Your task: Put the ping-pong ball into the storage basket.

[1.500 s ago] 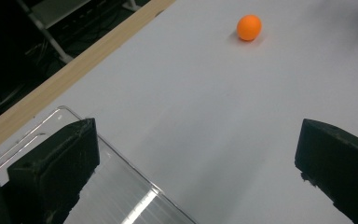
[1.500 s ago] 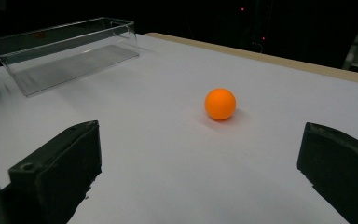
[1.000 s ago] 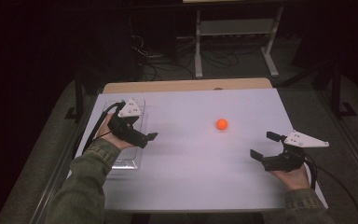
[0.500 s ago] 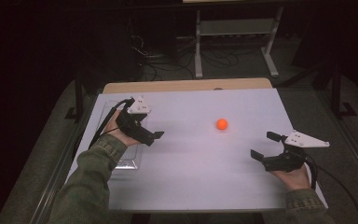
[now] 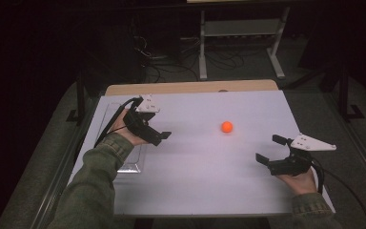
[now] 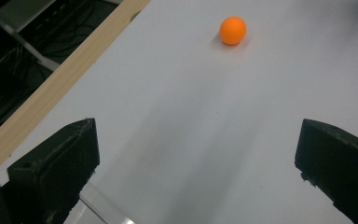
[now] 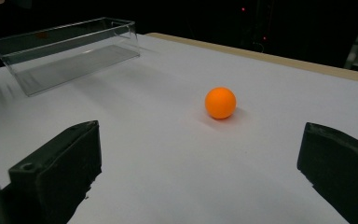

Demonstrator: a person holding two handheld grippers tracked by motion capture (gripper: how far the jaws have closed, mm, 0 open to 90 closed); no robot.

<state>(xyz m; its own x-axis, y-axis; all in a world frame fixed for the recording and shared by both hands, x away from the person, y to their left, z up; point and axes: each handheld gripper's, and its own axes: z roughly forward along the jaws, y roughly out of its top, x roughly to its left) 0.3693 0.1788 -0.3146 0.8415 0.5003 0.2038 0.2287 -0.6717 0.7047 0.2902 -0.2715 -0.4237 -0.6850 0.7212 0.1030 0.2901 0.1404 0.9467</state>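
Left gripper (image 5: 164, 137): black two-jaw tool, jaws spread wide and empty, held above the white table surface (image 5: 195, 181) at the near edge of the clear plastic rectangular tray (image 5: 124, 164). In the left gripper view a corner of that transparent tray (image 6: 102, 207) shows just ahead of its left jaw.

Right gripper (image 5: 266, 149): same construction with a grey three-cornered plate on top, jaws likewise released and holding nothing, low over the table at the person's right.

Object of work: a small, smooth, matt orange ball (image 5: 227, 126), resting free on the table, touching neither gripper nor tray. Being round, it has no long axis, so no jaw alignment is required.

Governing relation: from the left gripper the orange ball (image 6: 233, 30) lies straight ahead and slightly right of centre, well apart, with bare table between. From the right gripper the orange ball (image 7: 220, 102) lies ahead between the jaw lines, nearly centred, and judged the nearer of the two. The tray (image 7: 70, 49) stands beyond and to the left of that ball as the right gripper sees it, open side up, thin glossy walls.

Assessment: either tool has a clear line. The ball is hard, light and liable to roll if nudged off-centre; the jaws should close evenly on its middle.
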